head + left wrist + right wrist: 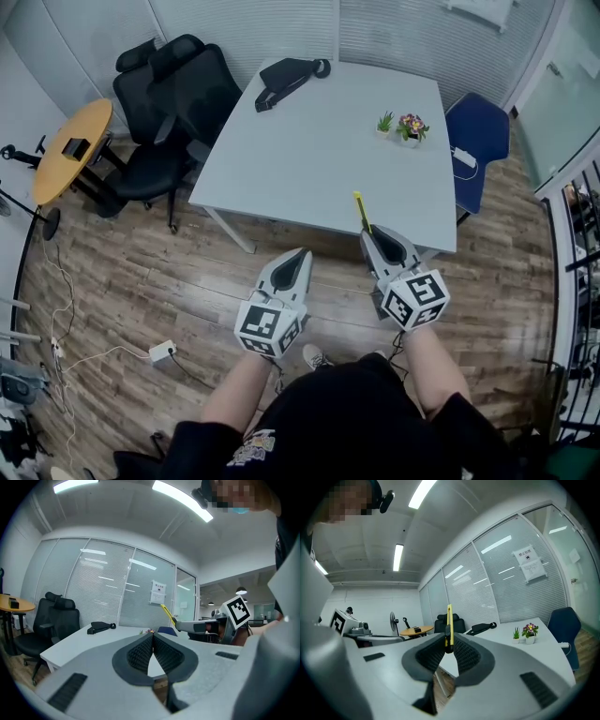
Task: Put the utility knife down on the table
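Note:
A slim yellow utility knife (360,211) sticks out of my right gripper (369,233), which is shut on it at the near edge of the grey table (309,150). In the right gripper view the utility knife (449,626) stands upright between the closed jaws. From the left gripper view the same knife (168,613) shows to the right, held aloft. My left gripper (302,253) hangs over the floor just short of the table, shut with nothing in it; its pads (142,652) meet.
On the table lie a black pouch (286,75) at the far side and two small potted plants (404,127) at the right. Black office chairs (169,103) stand left, a blue chair (479,141) right, a round wooden table (70,150) far left. Cables cross the floor.

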A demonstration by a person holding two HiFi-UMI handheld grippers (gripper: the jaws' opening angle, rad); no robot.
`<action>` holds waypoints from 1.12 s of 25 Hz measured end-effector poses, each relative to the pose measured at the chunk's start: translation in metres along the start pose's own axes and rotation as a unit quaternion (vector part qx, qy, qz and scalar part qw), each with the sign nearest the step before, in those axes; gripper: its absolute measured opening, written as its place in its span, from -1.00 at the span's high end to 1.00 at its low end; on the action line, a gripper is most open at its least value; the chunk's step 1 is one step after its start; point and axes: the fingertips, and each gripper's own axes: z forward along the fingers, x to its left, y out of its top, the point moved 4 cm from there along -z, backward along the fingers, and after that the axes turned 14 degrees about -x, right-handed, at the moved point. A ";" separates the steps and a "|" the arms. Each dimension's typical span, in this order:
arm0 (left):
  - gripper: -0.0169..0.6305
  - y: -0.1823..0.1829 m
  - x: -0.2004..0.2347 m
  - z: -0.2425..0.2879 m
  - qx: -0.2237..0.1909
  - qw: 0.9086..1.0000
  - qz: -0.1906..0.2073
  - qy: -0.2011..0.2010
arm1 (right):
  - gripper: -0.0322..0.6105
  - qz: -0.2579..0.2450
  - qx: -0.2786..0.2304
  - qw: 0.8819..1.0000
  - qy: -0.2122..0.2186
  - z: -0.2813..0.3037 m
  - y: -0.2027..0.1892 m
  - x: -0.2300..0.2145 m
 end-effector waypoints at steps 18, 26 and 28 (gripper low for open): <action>0.93 -0.016 0.030 0.061 0.012 1.000 -0.004 0.018 | 0.72 0.006 0.012 1.000 0.020 0.072 -0.011 -0.057; 0.93 -0.032 0.040 0.125 0.017 0.999 -0.006 0.047 | 0.72 0.013 0.032 0.998 0.048 0.115 -0.017 -0.120; 0.93 -0.037 0.044 0.140 0.020 0.998 -0.007 0.056 | 0.72 0.015 0.037 0.998 0.056 0.126 -0.019 -0.134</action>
